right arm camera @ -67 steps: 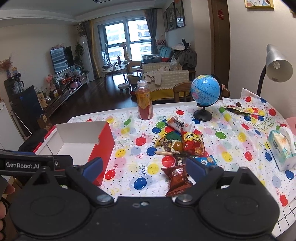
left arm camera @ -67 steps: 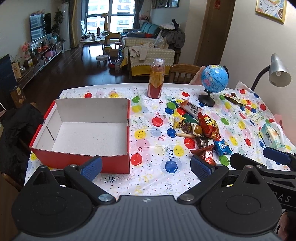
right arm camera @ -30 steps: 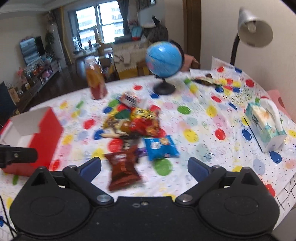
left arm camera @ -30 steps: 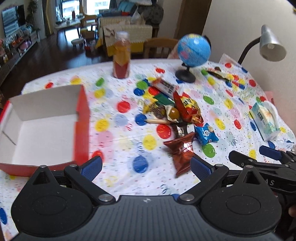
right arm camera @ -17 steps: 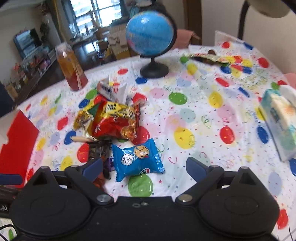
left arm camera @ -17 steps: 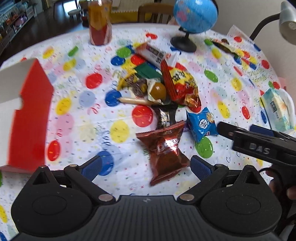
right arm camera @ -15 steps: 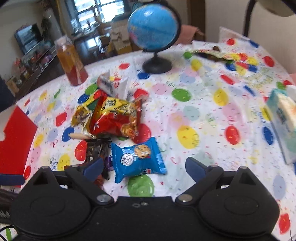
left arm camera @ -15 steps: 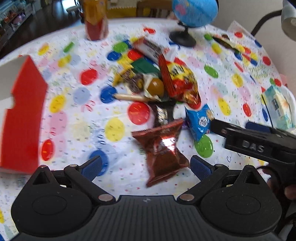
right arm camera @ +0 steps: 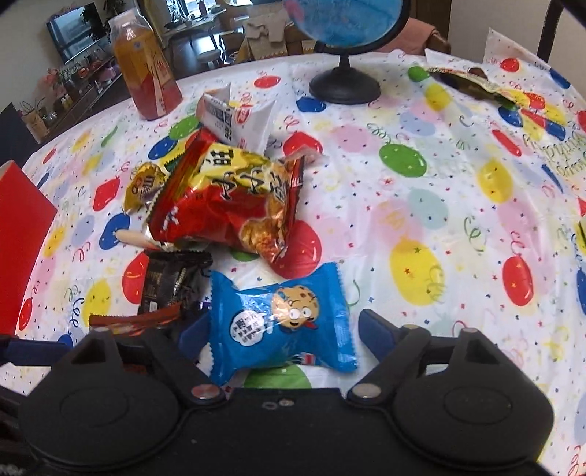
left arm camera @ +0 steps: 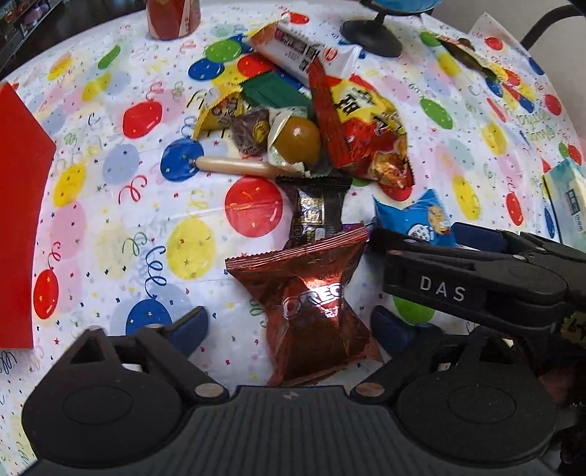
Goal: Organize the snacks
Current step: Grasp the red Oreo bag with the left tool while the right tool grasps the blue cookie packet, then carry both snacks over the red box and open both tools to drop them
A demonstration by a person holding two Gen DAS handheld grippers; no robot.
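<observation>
Premises: a private home, living and dining area. The table (right arm camera: 457, 175) carries a balloon-print party cloth, a globe (right arm camera: 340, 22) and a drink bottle (right arm camera: 146, 73). Beyond the table, ahead of the gripper, are a television (right arm camera: 78, 31) on a low cabinet, dark wood flooring, stools and a bright window.
</observation>
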